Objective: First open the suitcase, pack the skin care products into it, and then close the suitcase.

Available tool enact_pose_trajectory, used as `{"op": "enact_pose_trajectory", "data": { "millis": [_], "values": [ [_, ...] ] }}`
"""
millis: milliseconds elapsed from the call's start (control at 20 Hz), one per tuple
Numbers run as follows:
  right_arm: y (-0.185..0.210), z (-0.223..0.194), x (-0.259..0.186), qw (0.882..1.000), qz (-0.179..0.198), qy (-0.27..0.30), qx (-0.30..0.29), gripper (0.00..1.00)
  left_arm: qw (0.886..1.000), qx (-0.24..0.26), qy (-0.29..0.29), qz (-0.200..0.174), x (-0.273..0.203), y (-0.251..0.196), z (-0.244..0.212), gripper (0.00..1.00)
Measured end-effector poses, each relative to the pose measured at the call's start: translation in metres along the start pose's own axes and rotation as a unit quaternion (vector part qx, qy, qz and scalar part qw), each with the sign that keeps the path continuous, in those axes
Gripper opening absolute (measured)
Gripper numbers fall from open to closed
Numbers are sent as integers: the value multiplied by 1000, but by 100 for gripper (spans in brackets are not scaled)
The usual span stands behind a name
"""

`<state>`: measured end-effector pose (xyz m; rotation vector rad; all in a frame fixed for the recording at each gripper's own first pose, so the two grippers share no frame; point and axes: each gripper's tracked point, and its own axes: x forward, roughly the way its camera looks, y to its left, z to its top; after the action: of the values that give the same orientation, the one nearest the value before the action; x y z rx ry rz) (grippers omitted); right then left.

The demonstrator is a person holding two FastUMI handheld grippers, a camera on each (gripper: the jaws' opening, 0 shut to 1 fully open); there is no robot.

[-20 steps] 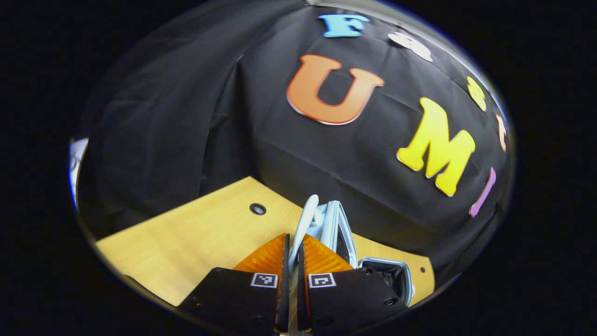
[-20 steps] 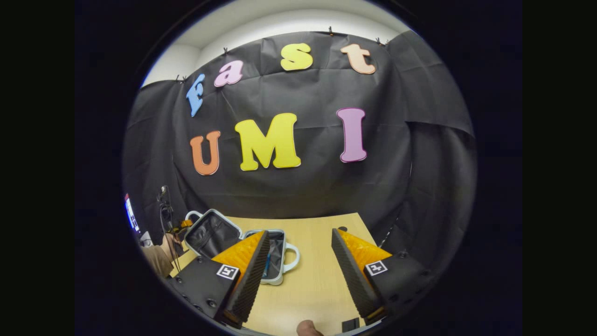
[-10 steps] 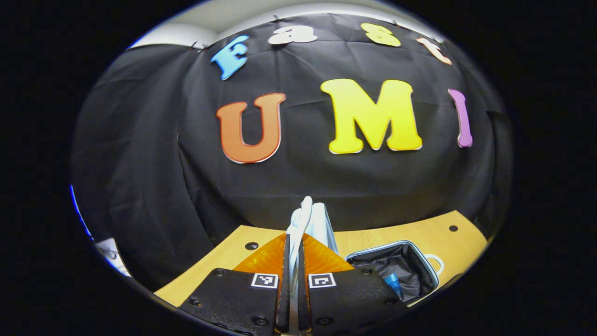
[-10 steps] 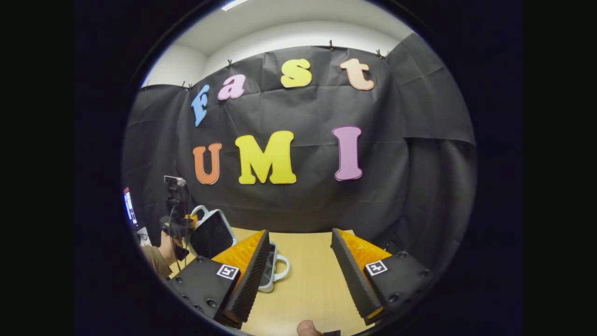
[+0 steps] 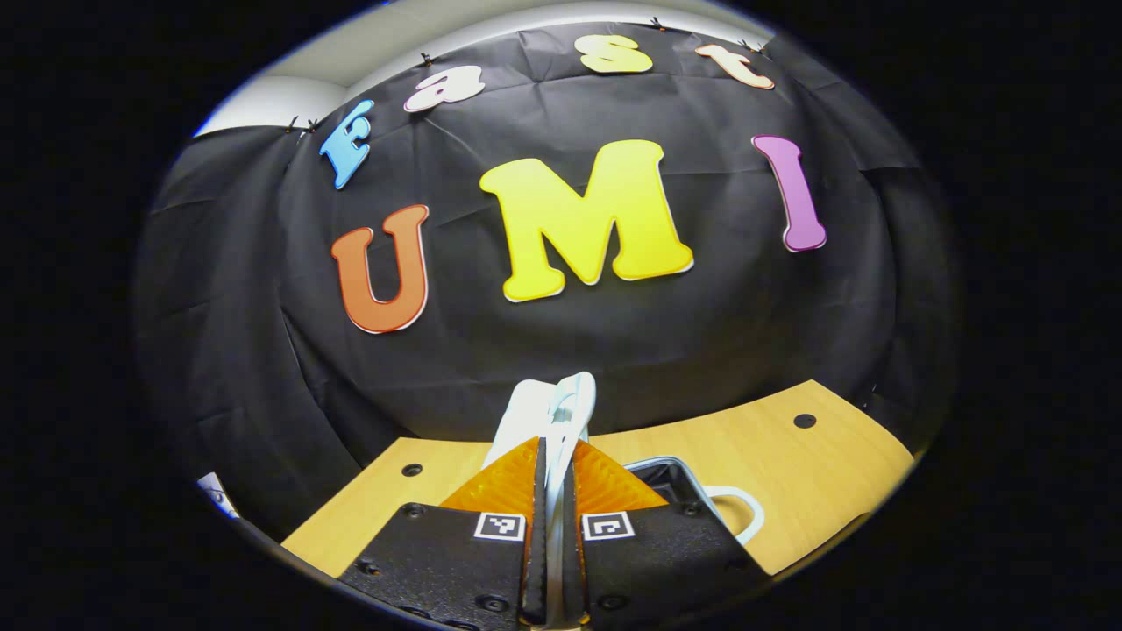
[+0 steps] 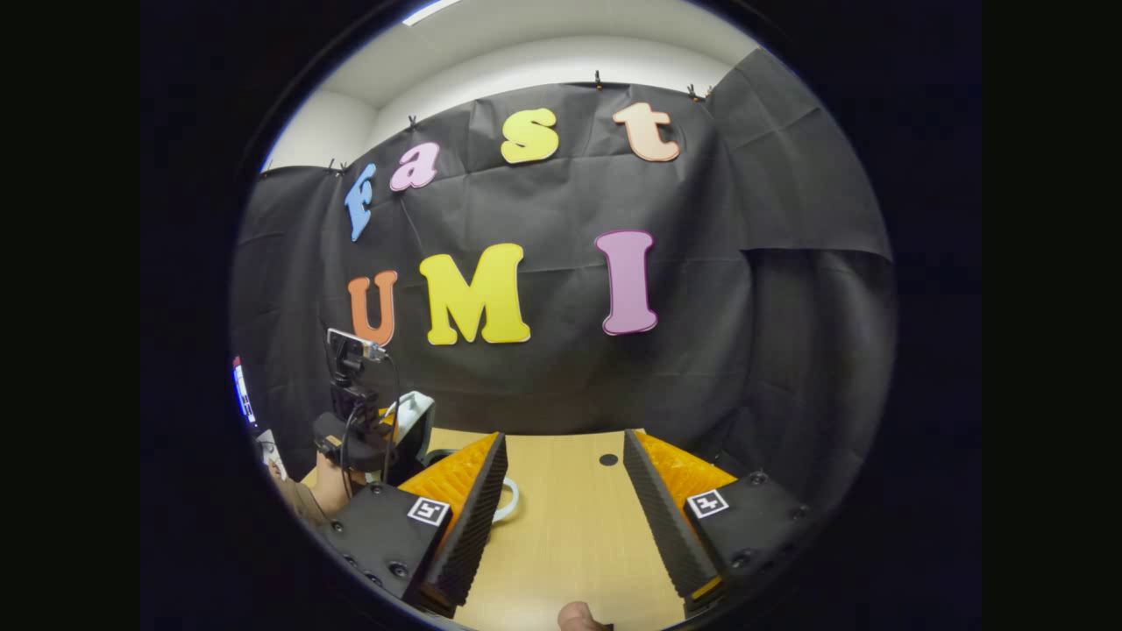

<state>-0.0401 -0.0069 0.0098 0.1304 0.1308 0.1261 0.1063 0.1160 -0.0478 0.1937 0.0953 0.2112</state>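
Suitcase lid (its handle) pinched in left gripper.

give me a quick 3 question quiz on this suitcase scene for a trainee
1. True or false: the left gripper is shut on the suitcase lid's handle.
2. How do the right gripper jaws stand? A) wide apart, holding nothing B) clamped on a bottle C) pressed on the table
3. Fill in: the suitcase lid stands raised, so the suitcase is not yet ____.

Key: 1 true; 2 A; 3 closed
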Motion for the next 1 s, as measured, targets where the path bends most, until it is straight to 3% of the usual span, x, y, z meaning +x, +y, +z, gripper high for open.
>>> {"op": "enact_pose_trajectory", "data": {
  "millis": [500, 1000],
  "values": [
    [-72, -33, -4, 999, -38, 37, 7, 80, 994, 57, 75, -55, 24, -135, -78, 10],
    [-125, -67, -14, 994, -75, 76, 31, 79, 984, 106, 132, -47, 39, -180, -137, 13]
  ]
}}
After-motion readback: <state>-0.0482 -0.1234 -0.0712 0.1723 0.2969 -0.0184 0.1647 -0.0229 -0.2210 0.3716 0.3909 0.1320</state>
